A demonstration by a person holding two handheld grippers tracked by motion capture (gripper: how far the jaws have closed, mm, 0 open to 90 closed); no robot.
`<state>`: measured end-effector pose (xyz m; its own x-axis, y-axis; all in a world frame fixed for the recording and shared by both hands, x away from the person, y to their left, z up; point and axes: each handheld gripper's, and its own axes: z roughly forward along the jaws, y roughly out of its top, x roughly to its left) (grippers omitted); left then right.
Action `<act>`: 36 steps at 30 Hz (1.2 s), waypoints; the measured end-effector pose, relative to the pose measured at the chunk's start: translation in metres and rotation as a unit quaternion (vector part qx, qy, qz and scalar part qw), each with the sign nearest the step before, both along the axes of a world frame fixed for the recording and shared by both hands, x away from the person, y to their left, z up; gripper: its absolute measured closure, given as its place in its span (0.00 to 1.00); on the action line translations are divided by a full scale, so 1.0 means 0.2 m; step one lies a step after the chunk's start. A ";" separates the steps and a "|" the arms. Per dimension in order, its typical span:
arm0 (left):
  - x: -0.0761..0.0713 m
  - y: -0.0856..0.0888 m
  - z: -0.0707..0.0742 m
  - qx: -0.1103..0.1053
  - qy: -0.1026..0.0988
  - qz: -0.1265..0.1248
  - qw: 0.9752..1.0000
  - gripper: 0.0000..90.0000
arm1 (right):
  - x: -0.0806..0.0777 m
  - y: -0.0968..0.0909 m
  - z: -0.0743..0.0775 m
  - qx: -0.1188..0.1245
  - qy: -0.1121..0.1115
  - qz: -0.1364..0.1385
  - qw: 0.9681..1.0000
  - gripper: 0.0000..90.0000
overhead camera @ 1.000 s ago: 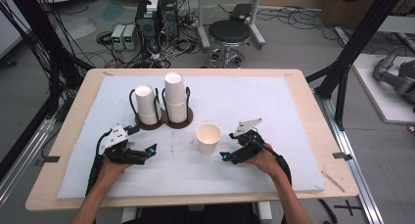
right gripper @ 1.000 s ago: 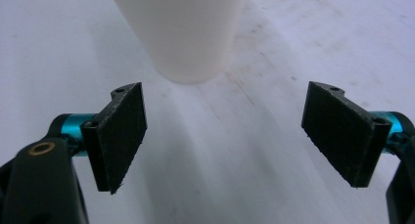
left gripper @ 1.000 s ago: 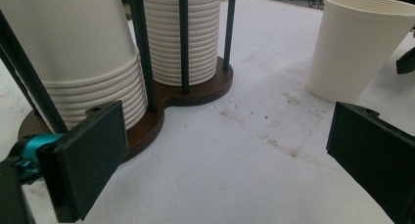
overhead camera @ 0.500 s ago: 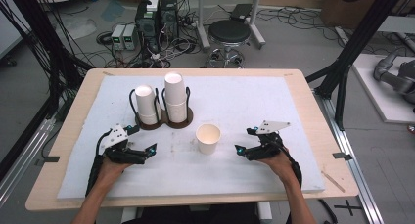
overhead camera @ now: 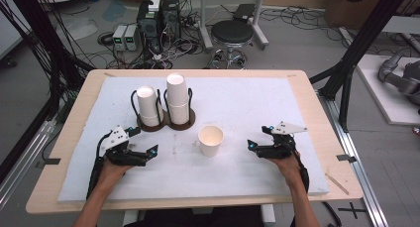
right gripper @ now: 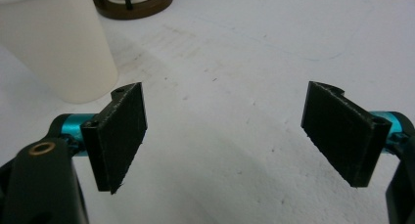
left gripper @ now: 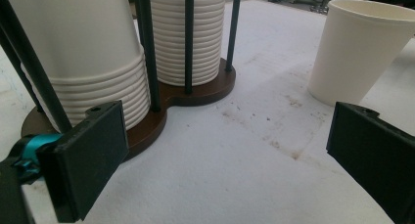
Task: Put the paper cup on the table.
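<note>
White padded table (overhead camera: pixel 247 98), cables and a stool on the floor behind. A lone paper cup (overhead camera: pixel 210 140) stands upright mid-table, just in front of the brown cup holder (overhead camera: pixel 166 122) with its two stacks. Right gripper (overhead camera: pixel 255 146) sits low, well to the cup's right, jaws spread wide, empty. Left gripper (overhead camera: pixel 148 152) likewise gaping, holding nothing. The risk, I'd say: a light, empty cup tips if nudged or crumples under a hard squeeze. The holder's black rods crowd the far side.

Black tongs (right gripper: pixel 225 136), flat square jaws, teal fittings, grey three-cornered plates
</note>
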<state>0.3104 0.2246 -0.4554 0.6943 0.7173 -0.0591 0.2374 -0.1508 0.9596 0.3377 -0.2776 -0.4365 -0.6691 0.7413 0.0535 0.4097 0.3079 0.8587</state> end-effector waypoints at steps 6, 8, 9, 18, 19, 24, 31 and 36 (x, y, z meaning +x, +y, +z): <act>0.00 0.01 0.00 -0.010 -0.002 0.002 1.000 0.02 | 0.01 -0.04 -0.04 0.012 -0.001 -0.019 1.000 0.19; 0.00 0.01 0.00 -0.014 0.001 0.002 1.000 0.02 | 0.01 -0.04 -0.05 0.008 0.005 -0.023 1.000 0.19; 0.00 0.01 0.00 -0.015 0.002 0.003 1.000 0.02 | 0.01 -0.04 -0.06 0.004 0.008 -0.022 1.000 0.20; 0.00 0.01 0.00 -0.011 0.002 0.004 1.000 0.02 | 0.00 -0.08 -0.06 0.007 0.010 -0.034 0.999 0.19; 0.00 0.01 0.00 -0.011 0.001 0.004 1.000 0.02 | 0.00 -0.08 -0.06 0.009 0.010 -0.034 0.999 0.20; 0.00 0.01 0.00 -0.011 -0.002 0.004 1.000 0.02 | 0.00 -0.08 -0.05 0.018 0.008 -0.036 0.999 0.20; -0.01 0.01 0.00 -0.015 -0.005 0.006 1.000 0.02 | 0.01 -0.06 -0.06 0.014 0.010 -0.031 0.999 0.19; -0.01 0.01 0.00 -0.015 -0.006 0.006 1.000 0.02 | 0.01 -0.06 -0.05 0.014 0.009 -0.031 0.999 0.19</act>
<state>0.3090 0.2275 -0.4561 0.6868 0.7233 -0.0714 0.2269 -0.1200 0.9665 0.3389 -0.2895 -0.4473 -0.6213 0.7787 0.0869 0.4425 0.2572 0.8591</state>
